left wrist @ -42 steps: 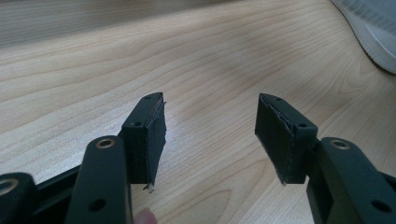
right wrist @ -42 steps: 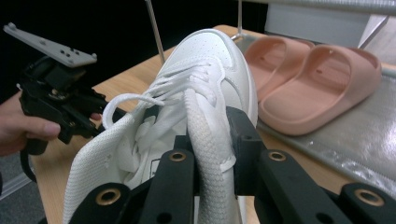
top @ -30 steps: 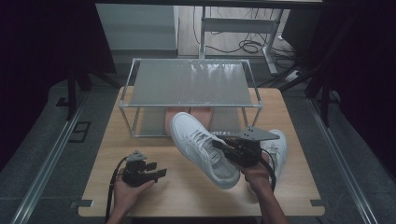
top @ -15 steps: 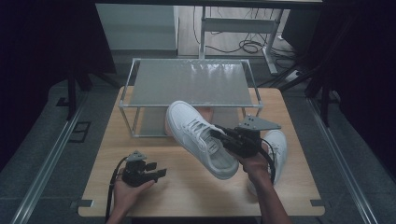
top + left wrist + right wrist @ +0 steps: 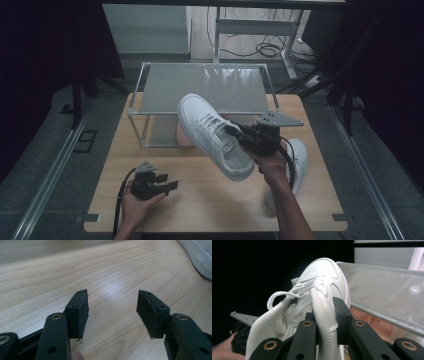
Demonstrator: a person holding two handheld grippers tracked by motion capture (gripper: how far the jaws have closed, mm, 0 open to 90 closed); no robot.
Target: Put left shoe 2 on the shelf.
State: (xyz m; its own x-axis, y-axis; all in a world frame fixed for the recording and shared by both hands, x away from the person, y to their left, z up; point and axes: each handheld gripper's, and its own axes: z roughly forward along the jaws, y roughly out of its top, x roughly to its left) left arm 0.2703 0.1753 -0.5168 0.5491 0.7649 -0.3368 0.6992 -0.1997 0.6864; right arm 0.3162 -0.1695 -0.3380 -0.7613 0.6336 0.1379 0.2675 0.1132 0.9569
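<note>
Sneaker (image 5: 212, 135) hangs in the air above the bench (image 5: 200, 200) in the high view, toe tilted up toward the grey rack (image 5: 205, 87), gripped at the collar by the right gripper (image 5: 240, 136). A second sneaker (image 5: 297, 160) lies on the bench by that forearm, and the left gripper (image 5: 167, 184) rests low near the front edge. Left gripper view: pads (image 5: 81, 311) stand apart over bare wood, holding nothing. Right gripper view adds what the high one hides: the jaws pinch the soft padded collar, which folds between them. Judging by this, the shoe is light but floppy at the top and may swing; a hold nearer the stiff heel would likely steady it.
</note>
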